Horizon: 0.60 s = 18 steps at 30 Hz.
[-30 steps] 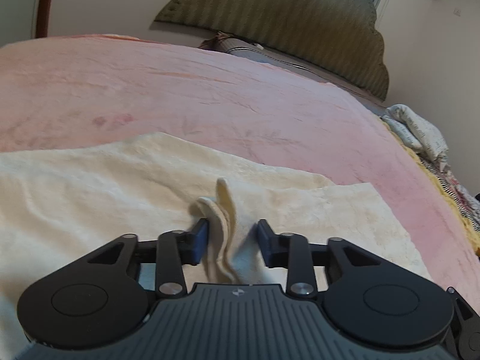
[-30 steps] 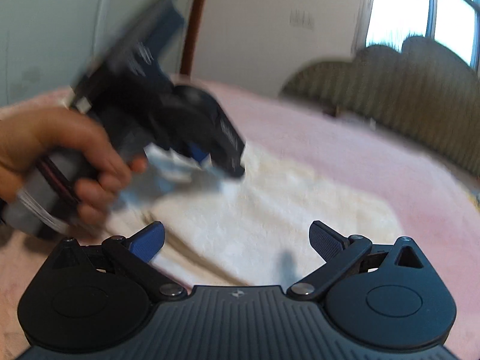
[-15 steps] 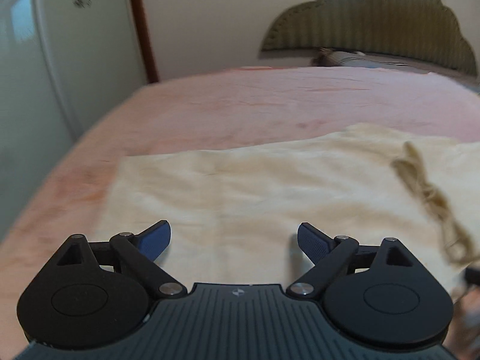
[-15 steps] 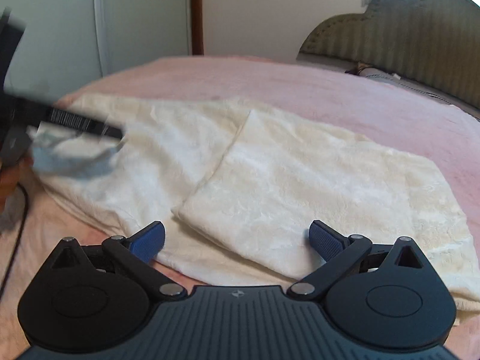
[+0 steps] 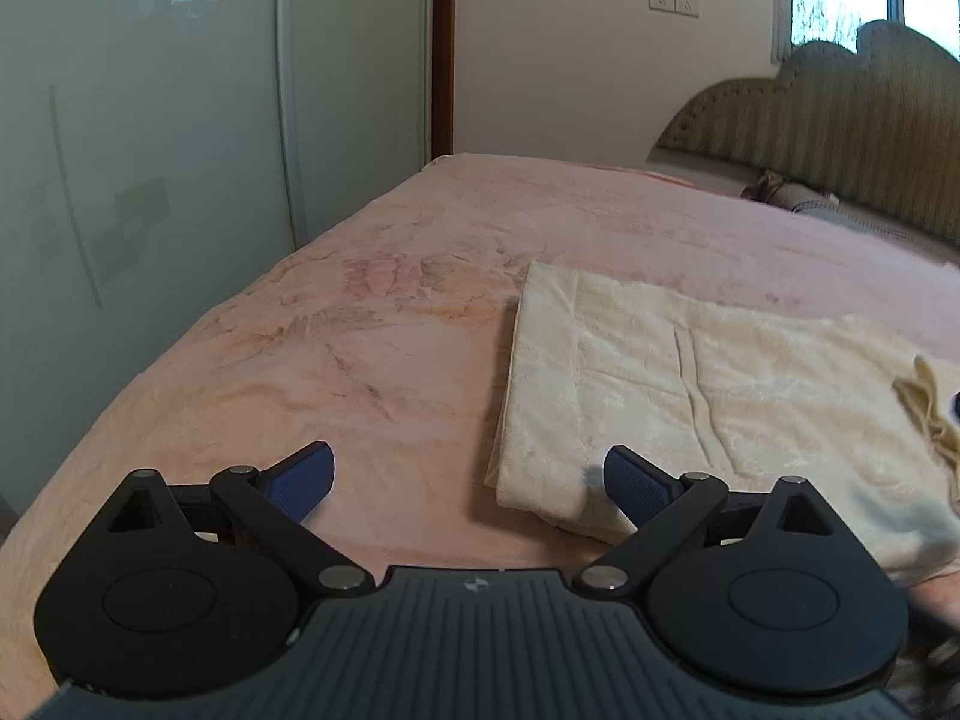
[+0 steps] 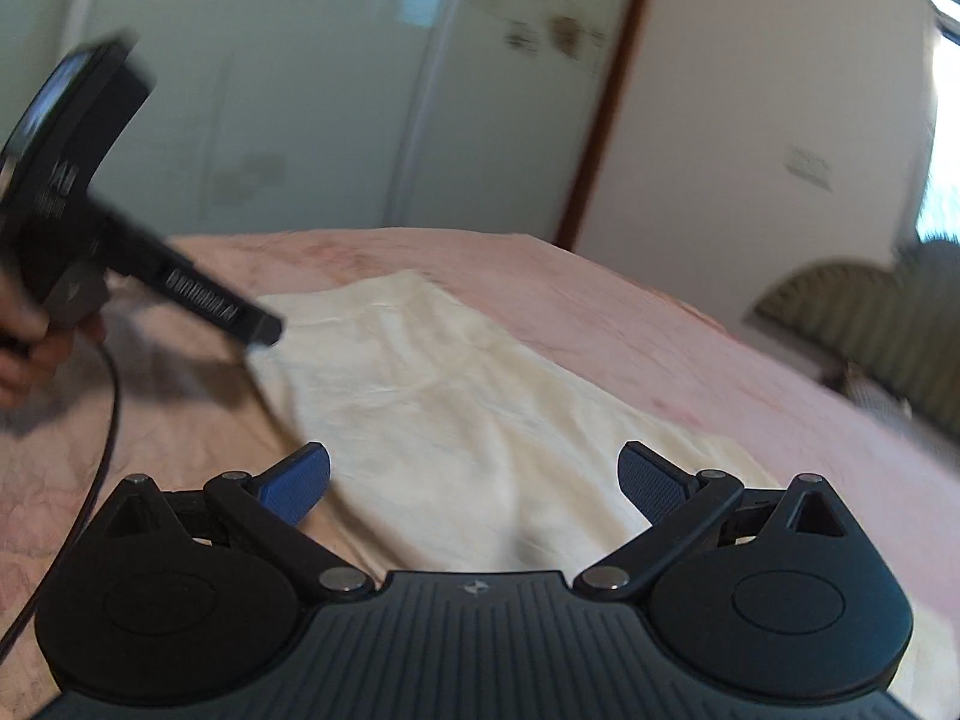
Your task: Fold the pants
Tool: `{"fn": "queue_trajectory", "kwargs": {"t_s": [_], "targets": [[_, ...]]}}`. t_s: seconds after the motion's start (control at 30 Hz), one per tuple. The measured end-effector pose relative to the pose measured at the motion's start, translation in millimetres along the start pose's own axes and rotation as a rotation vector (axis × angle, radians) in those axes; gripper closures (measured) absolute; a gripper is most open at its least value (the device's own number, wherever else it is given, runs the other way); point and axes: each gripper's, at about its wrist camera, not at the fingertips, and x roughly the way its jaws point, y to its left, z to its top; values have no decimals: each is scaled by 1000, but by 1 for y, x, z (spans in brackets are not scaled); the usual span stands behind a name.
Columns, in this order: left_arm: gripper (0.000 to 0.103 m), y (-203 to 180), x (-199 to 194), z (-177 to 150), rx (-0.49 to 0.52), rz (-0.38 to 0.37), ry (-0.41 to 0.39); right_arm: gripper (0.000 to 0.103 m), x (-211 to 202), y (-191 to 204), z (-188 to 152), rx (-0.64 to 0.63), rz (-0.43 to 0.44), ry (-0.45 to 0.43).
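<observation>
Left wrist view, left gripper (image 5: 467, 477) spread wide (empty), cream pants (image 5: 708, 396) folded

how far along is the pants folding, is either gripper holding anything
Done: the cream pants lie folded flat on the pink bedspread, layered edges showing. In hand: nothing; left gripper and right gripper are both open. Left: maybe one more fold; a drawstring lies loose.

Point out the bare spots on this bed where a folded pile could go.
Bare pink blanket lies left of the cream pants, running to the wardrobe-side edge, and beyond them toward the headboard. The right of the left wrist view is crowded: pants and their drawstring cover it.
</observation>
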Motion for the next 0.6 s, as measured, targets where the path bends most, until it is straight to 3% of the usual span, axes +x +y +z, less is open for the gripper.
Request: {"fn": "queue_trajectory", "kwargs": {"t_s": [0.1, 0.2, 0.33, 0.4, 0.47, 0.6], "targets": [[5, 14, -3, 4, -103, -92, 34, 0, 12, 37, 4, -204, -36, -1], [5, 32, 6, 6, -271, -235, 109, 0, 25, 65, 4, -371, -79, -1], [4, 49, 29, 1, -495, -389, 212, 8, 41, 86, 2, -498, -118, 0], [1, 54, 37, 0, -566, -438, 239, 19, 49, 90, 5, -516, -126, 8], [1, 59, 45, 0, -624, -487, 259, 46, 57, 91, 10, -517, -114, 30], [1, 65, 66, 3, -713, -561, 300, 64, 73, 98, 11, -548, -82, 54]]}}
